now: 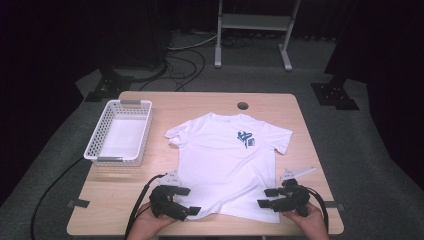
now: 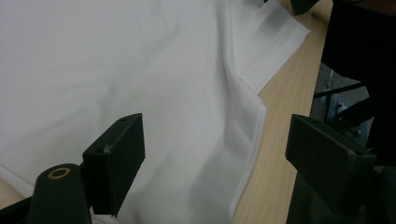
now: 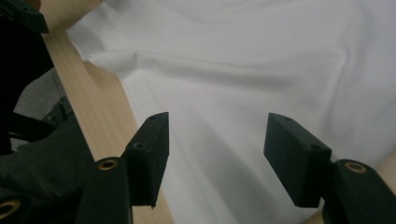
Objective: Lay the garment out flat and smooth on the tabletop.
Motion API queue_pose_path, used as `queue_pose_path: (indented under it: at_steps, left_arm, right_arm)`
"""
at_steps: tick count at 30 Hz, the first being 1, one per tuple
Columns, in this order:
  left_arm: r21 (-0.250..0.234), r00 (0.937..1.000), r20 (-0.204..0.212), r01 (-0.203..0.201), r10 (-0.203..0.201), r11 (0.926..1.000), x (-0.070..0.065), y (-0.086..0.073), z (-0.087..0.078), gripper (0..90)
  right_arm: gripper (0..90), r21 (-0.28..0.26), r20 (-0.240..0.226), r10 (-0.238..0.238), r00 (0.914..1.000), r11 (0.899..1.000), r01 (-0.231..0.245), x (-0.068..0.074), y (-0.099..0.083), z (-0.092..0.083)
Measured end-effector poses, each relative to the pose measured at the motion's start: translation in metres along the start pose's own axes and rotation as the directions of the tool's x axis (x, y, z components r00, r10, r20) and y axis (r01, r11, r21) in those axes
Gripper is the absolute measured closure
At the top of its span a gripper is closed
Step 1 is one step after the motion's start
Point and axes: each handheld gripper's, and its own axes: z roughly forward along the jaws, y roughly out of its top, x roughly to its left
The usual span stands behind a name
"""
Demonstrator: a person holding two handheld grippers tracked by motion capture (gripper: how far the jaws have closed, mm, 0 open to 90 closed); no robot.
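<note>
High view: white T-shirt [image 1: 232, 160] spread flat in the middle of the wooden table [image 1: 310, 130], collar toward the far edge, hem toward the person, so long axis running straight away from both hands. Left gripper [image 1: 186, 201] poised at the near left hem corner, right gripper [image 1: 266, 198] at the near right hem corner, each about equally close to its own corner and pointing inward along the hem. In the left gripper view, jaws spread wide, holding nothing, straddling the hem edge of the shirt [image 2: 140, 84] with bare wood to one side. In the right gripper view, likewise spread and empty, hovering over the hemmed cloth [image 3: 261, 70] beside a strip of table. Probably a two-handed pinch of the hem corners coming, then a lift or fold away along the shirt's length. Well off to the left, an empty white basket [image 1: 142, 131], clear of the shirt. Small round hole [image 1: 243, 106] in the tabletop just beyond the collar. Nothing between jaws and hem; left sleeve somewhat crumpled, cables trailing from both grippers toward the near edge, outside the cloth.
</note>
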Motion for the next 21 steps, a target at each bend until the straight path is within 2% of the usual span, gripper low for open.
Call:
queue_pose_path:
  at_steps: [7, 12, 16, 21]
  left_arm:
    - [0.038, 0.9991, 0.016, 0.039, -0.040, 0.9985, 0.002, -0.011, 0.003, 19.5]
    - [0.074, 0.9985, 0.025, 0.047, -0.049, 0.9962, 0.001, -0.018, 0.004, 19.4]
    - [0.069, 0.9981, 0.030, 0.051, -0.053, 0.9963, 0.002, -0.022, 0.000, 19.4]
    - [0.075, 0.9983, 0.033, 0.046, -0.049, 0.9961, -0.001, -0.026, -0.003, 19.5]
  right_arm:
    - [42.2, 0.047, -0.019, 0.002, 0.9998, 0.999, -0.001, 0.001, -0.012, 0.007]
    - [43.4, 0.036, -0.035, 0.011, 0.9993, 0.999, -0.010, 0.001, -0.017, 0.004]
    - [43.5, 0.048, -0.039, 0.001, 0.9992, 0.999, 0.001, 0.000, -0.021, 0.000]
    - [43.3, 0.047, -0.053, 0.013, 0.9985, 0.999, -0.011, -0.002, -0.028, -0.007]
